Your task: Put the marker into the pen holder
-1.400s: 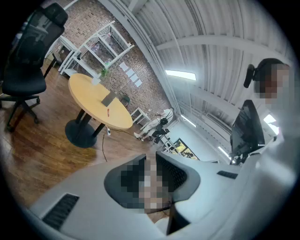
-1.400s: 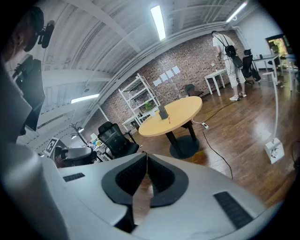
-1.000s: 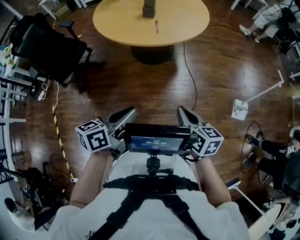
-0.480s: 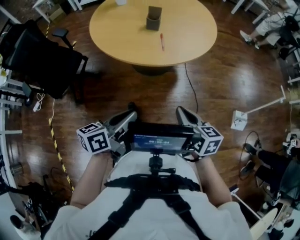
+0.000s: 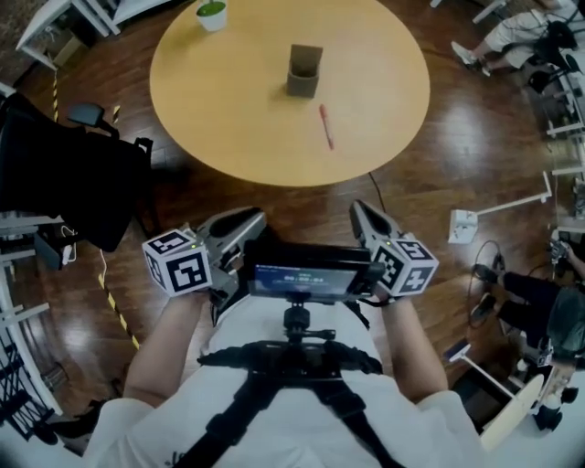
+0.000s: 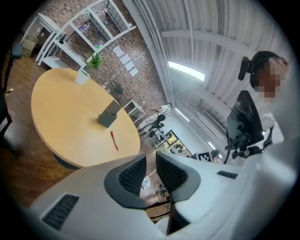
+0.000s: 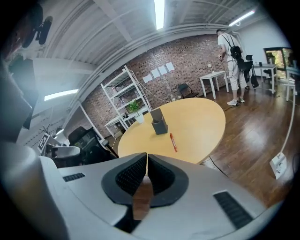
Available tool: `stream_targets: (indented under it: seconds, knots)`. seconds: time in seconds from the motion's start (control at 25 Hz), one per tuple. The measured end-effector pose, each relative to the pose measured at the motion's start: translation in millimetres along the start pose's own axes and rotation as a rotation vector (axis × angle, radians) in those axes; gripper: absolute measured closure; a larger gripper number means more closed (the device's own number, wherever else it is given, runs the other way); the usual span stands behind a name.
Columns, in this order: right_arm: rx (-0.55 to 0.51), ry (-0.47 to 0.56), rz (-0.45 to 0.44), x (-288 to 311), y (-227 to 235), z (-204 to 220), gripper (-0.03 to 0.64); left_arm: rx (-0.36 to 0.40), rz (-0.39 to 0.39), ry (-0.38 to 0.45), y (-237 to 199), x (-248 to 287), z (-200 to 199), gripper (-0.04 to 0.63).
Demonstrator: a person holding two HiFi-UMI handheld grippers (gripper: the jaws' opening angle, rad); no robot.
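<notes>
A red marker (image 5: 325, 126) lies flat on the round wooden table (image 5: 228, 101), just right of and nearer than the grey pen holder (image 5: 304, 71), which stands upright. Both grippers are held in front of my chest over the wooden floor, short of the table's near edge. My left gripper (image 5: 256, 218) has its jaws a narrow slit apart, with nothing between them (image 6: 151, 157). The right gripper (image 5: 358, 208) is shut and empty, its tips touching (image 7: 146, 157). Both gripper views show the marker (image 6: 114, 140) (image 7: 173, 142) and the holder (image 6: 108, 115) (image 7: 159, 123) far ahead.
A white cup with a green plant (image 5: 211, 14) stands at the table's far edge. A black office chair (image 5: 64, 183) is left of the table. A cable (image 5: 379, 187) and a white floor stand (image 5: 466, 222) lie to the right. A screen (image 5: 306, 279) is on my chest.
The table, holder and marker have come closer and lower in the head view as I moved toward them. Both grippers kept their pose before my chest.
</notes>
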State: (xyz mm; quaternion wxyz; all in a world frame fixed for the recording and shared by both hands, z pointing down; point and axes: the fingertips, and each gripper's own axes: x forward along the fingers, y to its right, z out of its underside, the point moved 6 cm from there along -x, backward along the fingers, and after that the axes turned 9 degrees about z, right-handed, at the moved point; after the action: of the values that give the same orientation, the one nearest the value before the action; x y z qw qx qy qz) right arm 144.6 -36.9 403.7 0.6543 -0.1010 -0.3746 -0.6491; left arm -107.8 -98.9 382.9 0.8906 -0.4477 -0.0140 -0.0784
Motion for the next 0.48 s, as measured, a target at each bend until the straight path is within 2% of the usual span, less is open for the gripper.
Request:
stream_targets:
  seconds: [0.2,0.48]
  knots:
    - [-0.004,0.003,0.039,29.4,-4.6,-20.9,0.598,0.0,0.028,-0.013,-20.7,5.3,-31.4,0.534]
    - [-0.074,-0.033,0.052,77.7,8.7,-48.1,0.598,-0.011,-0.001,0.006,-32.6,14.2,-49.6,0.534]
